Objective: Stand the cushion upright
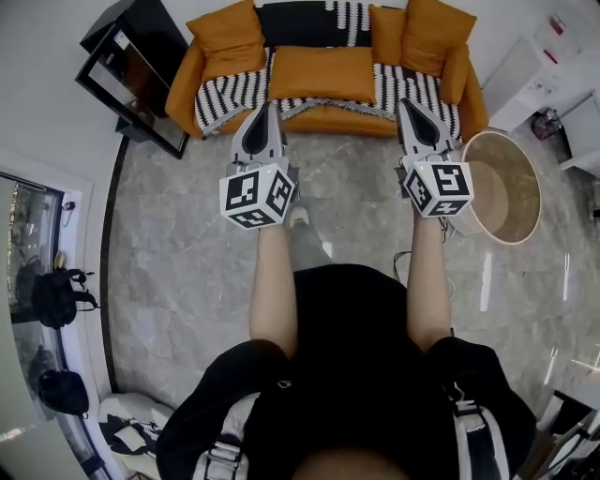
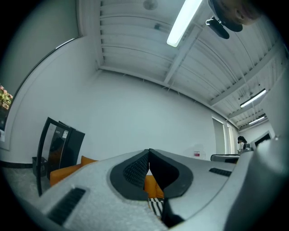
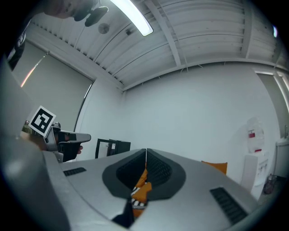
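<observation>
An orange sofa (image 1: 178,89) with a black-and-white striped throw (image 1: 225,98) stands at the top of the head view. One orange cushion (image 1: 322,73) lies flat on the middle of the seat. Other orange cushions lean upright at the left (image 1: 225,28) and right (image 1: 427,33) of the backrest. My left gripper (image 1: 272,106) and right gripper (image 1: 403,101) are held out level in front of the sofa, both shut and empty, short of the seat's front edge. In the left gripper view the left gripper (image 2: 149,151) shows orange fabric below its closed tips, as does the right gripper (image 3: 146,150) in its own view.
A round wooden tub-like table (image 1: 506,187) stands on the marble floor right of my right arm. A black cabinet (image 1: 141,70) stands left of the sofa. White furniture (image 1: 539,66) fills the top right. Dark bags (image 1: 56,295) lie by the left wall.
</observation>
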`<action>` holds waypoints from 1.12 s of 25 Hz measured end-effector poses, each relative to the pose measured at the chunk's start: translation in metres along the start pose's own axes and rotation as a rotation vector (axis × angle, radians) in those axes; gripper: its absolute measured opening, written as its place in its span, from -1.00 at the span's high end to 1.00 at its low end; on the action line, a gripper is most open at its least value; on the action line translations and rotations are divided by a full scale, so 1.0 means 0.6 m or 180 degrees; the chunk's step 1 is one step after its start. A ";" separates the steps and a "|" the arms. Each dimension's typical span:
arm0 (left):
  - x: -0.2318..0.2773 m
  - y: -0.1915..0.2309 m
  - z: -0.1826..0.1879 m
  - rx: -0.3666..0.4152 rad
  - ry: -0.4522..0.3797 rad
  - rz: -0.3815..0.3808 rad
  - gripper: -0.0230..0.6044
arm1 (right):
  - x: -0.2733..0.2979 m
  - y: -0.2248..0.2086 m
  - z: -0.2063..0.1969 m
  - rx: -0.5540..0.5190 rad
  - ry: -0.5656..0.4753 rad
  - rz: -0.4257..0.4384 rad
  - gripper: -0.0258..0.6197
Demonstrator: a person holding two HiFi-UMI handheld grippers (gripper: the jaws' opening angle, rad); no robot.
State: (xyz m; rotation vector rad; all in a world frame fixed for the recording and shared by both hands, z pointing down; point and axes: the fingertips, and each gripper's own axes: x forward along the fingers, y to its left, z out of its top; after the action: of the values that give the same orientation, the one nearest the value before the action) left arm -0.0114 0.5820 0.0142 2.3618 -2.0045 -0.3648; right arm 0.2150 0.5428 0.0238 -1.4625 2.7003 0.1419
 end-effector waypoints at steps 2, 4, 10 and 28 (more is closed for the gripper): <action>0.017 -0.002 -0.004 -0.0061 -0.0069 -0.0012 0.90 | 0.006 -0.017 0.003 -0.0052 -0.0036 -0.0010 0.89; 0.031 0.004 -0.014 -0.0151 -0.0116 -0.0031 0.90 | 0.014 -0.027 -0.004 -0.0090 -0.0040 -0.0024 0.89; 0.095 0.061 -0.057 -0.0129 -0.0070 0.0034 0.90 | 0.080 -0.049 -0.034 -0.0157 -0.0044 -0.0029 0.89; 0.489 0.247 -0.188 -0.0021 0.0646 -0.0226 0.90 | 0.509 -0.139 -0.234 0.0262 0.0463 -0.0188 0.89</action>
State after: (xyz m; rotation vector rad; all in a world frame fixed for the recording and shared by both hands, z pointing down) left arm -0.0906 0.2552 0.1009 2.3625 -1.8321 -0.1263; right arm 0.1162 0.2274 0.1280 -1.5848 2.7327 -0.0810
